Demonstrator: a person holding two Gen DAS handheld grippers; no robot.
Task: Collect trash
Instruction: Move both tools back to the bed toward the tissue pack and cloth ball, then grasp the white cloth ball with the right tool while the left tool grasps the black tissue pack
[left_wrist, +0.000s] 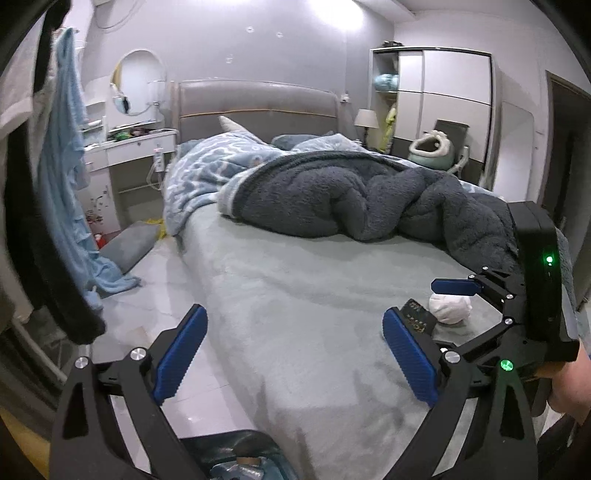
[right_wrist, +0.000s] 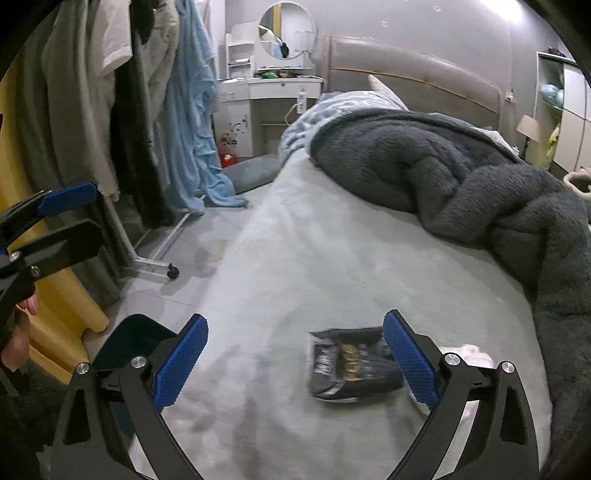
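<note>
Showing snack packet (right_wrist: 351, 363) whole, right view only

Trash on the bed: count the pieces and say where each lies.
2. A dark snack wrapper lies flat on the bed sheet, near the foot. A crumpled white tissue lies just beside it, toward the dark blanket. The blanket could hide more.

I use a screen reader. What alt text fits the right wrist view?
An open right gripper hovers over a pale green bed, a dark snack bag lying between its blue fingers. A dark fleece blanket is heaped behind; clothes hang at left.
</note>
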